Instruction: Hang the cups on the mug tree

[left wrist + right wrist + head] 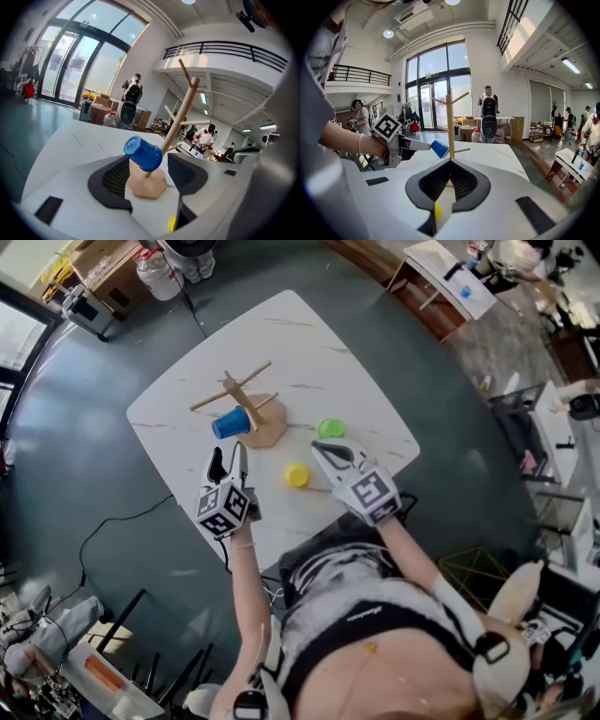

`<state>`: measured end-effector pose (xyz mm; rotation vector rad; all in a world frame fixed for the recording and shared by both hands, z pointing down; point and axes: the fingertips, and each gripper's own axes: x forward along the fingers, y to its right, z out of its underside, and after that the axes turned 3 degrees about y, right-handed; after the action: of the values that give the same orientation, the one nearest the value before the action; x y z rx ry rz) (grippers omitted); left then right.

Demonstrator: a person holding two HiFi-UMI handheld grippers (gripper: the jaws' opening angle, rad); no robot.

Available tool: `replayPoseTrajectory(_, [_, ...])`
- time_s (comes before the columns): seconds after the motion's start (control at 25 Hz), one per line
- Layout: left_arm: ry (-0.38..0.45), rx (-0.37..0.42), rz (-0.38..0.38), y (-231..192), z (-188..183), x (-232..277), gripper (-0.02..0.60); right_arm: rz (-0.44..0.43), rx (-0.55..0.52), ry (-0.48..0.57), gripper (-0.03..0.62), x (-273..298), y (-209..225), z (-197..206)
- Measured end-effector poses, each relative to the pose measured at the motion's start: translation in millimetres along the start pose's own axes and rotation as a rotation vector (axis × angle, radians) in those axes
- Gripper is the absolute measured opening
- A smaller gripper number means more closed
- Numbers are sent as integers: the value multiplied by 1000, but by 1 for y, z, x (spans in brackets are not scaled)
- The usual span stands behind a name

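Observation:
A wooden mug tree [246,397] stands on the white table [366,381]. A blue cup [230,423] hangs on one of its lower pegs, bottom pointing toward me. My left gripper [228,457] is open just short of that cup; in the left gripper view the blue cup [143,152] sits between and beyond the spread pads, untouched. A yellow cup [297,475] and a green cup [330,428] rest on the table. Beside them my right gripper [321,450] is shut and empty, and its own view shows the yellow cup [437,211] under the closed jaws.
The table's near edge runs just under both grippers, with my body right behind it. A black cable [112,526] lies on the dark floor at left. Other tables [450,282] and boxes [103,277] stand far off. People stand in the background of both gripper views.

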<state>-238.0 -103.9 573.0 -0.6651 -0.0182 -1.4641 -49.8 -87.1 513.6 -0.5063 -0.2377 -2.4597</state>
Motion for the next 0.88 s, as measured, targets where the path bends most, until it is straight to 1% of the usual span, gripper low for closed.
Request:
replayPoseTrajectory(0.24, [-3,19,-4,9,5,-10,267,-31,-13,-10,2,1,-4,-1])
replayPoseTrajectory(0.4, [-14,59,1,22,11,-16,267,-43,-7,24,2,2,-7,-5])
replayPoseTrajectory(0.48, [-21,78,0,27,15,-19,267,-51,-12,19,2,1,-9,-5])
replayPoseTrajectory(0.72, [-25,77,3,37,21,-23,267,-73,-20,-3,2,0,-11,-5])
replayPoseTrajectory(0.88, [-30,90,-2,41,26,-26,267,-76,-20,2,2,-2,-9,-3])
